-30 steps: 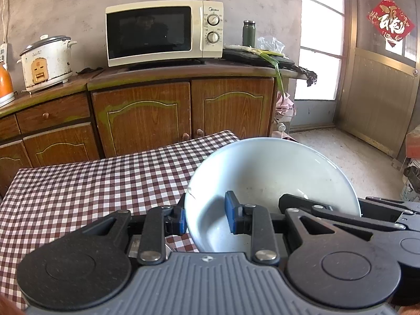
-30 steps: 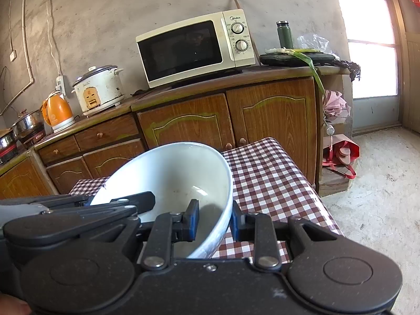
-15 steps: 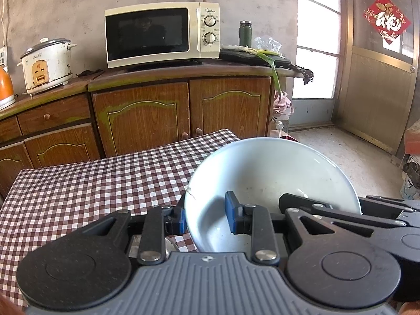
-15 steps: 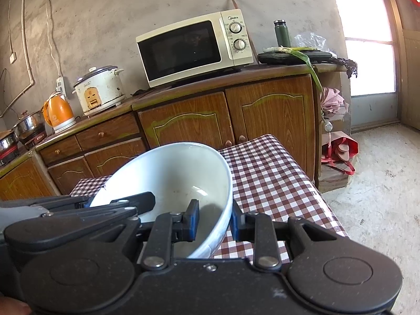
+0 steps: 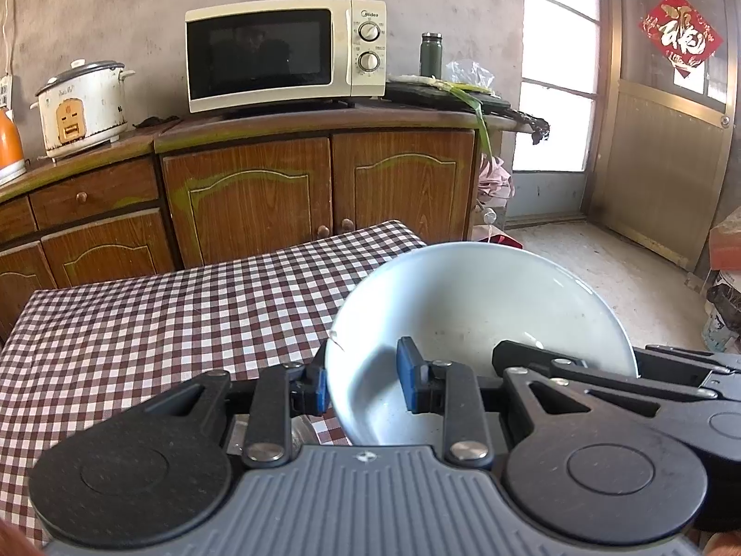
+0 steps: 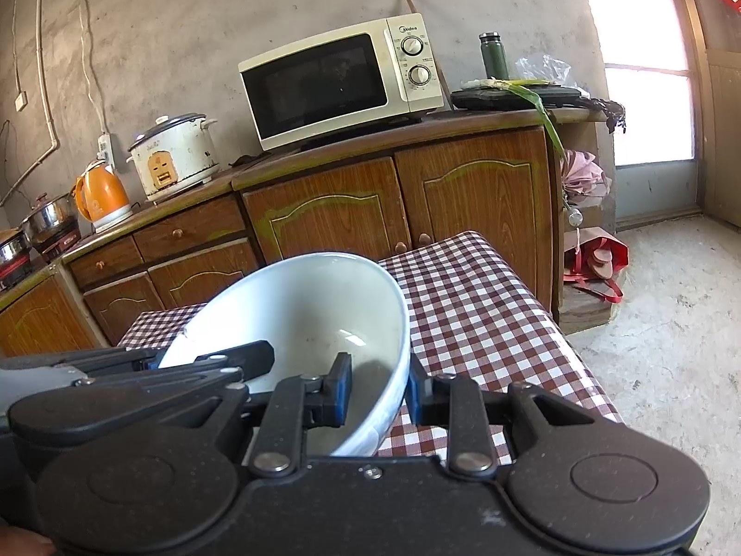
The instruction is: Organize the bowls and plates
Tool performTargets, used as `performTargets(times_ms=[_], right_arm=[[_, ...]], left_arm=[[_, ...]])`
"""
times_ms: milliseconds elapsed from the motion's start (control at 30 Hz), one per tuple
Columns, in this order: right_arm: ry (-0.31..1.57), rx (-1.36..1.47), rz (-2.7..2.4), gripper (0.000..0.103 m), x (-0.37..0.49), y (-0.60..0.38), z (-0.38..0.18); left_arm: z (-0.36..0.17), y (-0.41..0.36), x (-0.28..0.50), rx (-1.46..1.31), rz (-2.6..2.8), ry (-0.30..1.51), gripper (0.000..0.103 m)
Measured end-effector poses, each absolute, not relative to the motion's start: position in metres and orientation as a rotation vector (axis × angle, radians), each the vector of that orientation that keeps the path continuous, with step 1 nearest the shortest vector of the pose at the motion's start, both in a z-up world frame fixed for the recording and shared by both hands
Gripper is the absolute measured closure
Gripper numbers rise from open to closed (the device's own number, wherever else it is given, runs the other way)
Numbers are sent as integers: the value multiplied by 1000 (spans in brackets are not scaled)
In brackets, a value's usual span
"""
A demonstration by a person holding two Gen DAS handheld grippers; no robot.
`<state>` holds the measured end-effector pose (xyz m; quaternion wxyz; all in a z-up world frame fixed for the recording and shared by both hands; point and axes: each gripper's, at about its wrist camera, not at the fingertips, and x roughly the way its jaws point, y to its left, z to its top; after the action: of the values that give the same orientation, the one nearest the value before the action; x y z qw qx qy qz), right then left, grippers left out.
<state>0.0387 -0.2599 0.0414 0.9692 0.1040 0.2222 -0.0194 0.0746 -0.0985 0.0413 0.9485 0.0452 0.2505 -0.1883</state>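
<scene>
Checked table (image 5: 139, 324): one bowl (image 5: 463, 296), two hand-held grippers clamping.

White bowl (image 5: 477, 310) tilted in my grip above the checked table, rim pinched at nine and three o'clock.

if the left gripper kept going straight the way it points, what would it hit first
Probably the checkered tablecloth: the left gripper, shut on the white bowl, points forward and down over it. Depth is hard to judge.
</scene>
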Motion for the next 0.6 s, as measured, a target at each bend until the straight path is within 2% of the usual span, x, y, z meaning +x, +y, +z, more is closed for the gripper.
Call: performTargets(times_ms=[600], right_arm=[[457, 216, -47, 71, 32, -260, 35]], left_arm=[[37, -100, 69, 90, -382, 520, 74]])
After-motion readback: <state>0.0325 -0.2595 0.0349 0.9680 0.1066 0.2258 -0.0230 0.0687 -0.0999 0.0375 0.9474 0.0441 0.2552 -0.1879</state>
